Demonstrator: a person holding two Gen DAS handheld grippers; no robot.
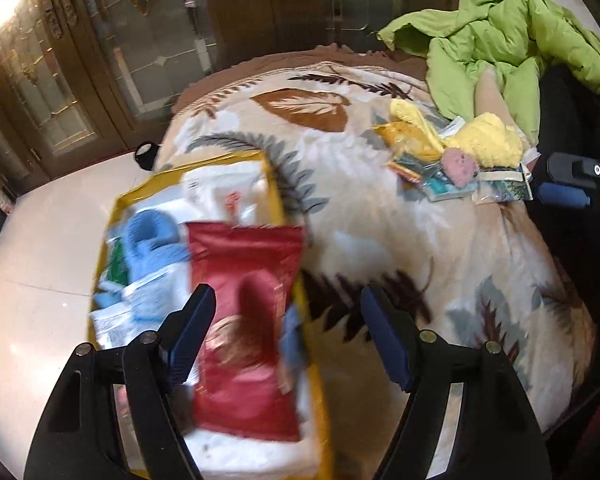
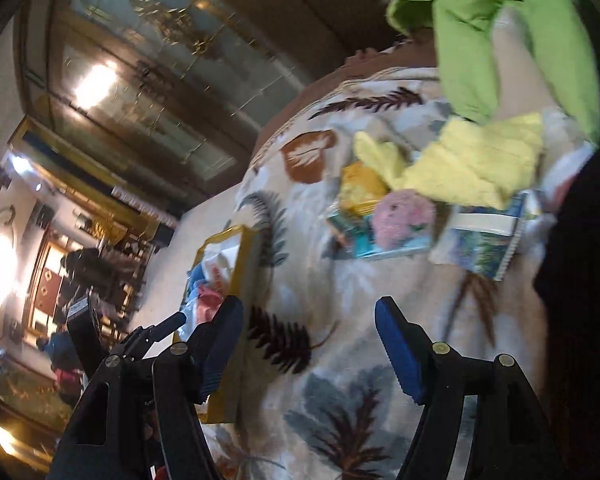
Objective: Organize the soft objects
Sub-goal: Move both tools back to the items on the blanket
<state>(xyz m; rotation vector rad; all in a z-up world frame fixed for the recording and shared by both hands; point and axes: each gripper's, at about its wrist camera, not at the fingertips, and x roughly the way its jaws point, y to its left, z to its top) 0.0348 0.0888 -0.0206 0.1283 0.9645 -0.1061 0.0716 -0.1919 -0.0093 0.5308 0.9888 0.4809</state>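
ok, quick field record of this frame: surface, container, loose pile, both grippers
surface: leaf-print fleece blanket covering a round table
container: yellow-rimmed open box at the blanket's left edge, holding a red flat packet, a light blue knitted item and white packets
loose pile: yellow fluffy cloth, pink fuzzy pad and printed packets, at the far right
other: lime green padded jacket behind the pile
left gripper: open, empty, above the box
right gripper: open, empty, above the blanket
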